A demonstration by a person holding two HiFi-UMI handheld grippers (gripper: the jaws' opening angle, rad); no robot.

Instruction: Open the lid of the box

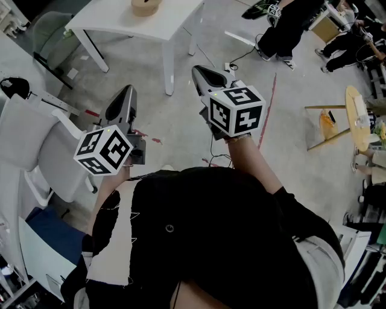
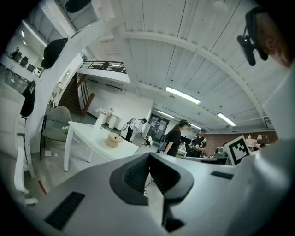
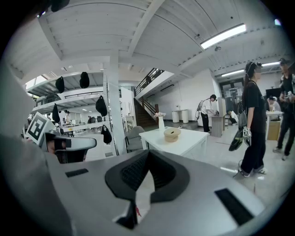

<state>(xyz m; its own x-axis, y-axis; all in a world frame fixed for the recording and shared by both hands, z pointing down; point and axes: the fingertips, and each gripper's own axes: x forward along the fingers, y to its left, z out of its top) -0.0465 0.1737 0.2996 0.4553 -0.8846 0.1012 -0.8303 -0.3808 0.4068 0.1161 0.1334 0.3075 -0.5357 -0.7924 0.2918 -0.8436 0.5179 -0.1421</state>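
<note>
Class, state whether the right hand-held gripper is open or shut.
Shut: the right hand-held gripper has its jaw tips touching, nothing between.

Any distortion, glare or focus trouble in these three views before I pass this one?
Head view: even, rather dim light, no glare; the round tan box is cut by the top edge. Left gripper view: strong fisheye, black corners, bowed ceiling beams, long ceiling strip light bright but contained. Right gripper view: same fisheye; the box shows small but sharp on the white table.

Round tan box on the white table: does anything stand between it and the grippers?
Nothing visible does. Only grey floor separates the left gripper and right gripper from the white table bearing the round tan box.
</note>
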